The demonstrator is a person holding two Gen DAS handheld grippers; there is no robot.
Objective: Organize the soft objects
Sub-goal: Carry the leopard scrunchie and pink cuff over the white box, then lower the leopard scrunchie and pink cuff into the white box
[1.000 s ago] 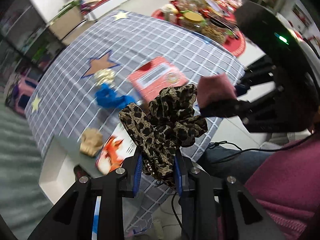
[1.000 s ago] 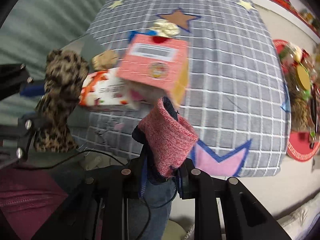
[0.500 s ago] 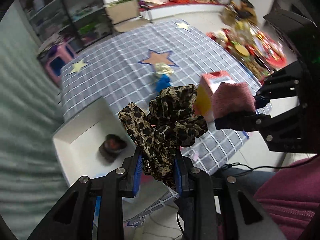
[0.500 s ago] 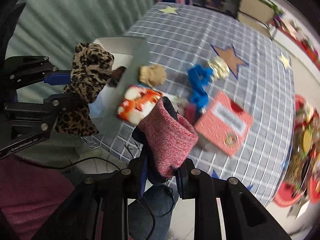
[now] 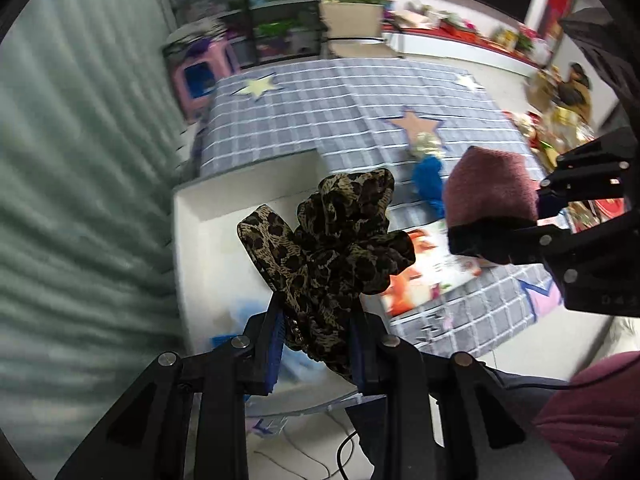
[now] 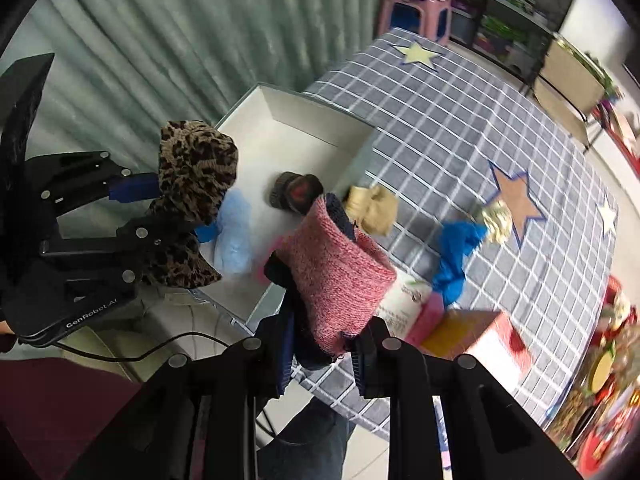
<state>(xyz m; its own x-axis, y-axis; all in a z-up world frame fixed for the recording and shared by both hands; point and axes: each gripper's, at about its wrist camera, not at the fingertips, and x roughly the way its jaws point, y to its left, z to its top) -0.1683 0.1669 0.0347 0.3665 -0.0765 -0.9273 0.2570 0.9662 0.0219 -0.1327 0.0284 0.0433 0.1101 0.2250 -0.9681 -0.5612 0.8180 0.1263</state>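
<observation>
Grey checked cloth with sewn stars over the surface (image 6: 472,120). At its near corner, a white box (image 6: 320,120). Beside that, a tan soft lump (image 6: 374,210), a blue cloth (image 6: 456,256) touching a pale gold bundle (image 6: 496,220), an orange printed packet (image 5: 424,268), a red carton (image 6: 492,340).

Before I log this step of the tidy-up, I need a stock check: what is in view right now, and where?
leopard scrunchie: 1, brown-black, in the left gripper
knit sock: 1, pink with dark lining, in the right gripper
white box: 1, at the table's edge
dark round item: 1, inside the box
pale blue item: 1, inside the box
beige soft item: 1, on the cloth beside the box
blue cloth: 1, on the cloth
gold scrunchie: 1, by the brown star
pink carton: 1, near the table edge
checked tablecloth: 1, grey-blue with stars
left gripper: 1, black
right gripper: 1, black
</observation>
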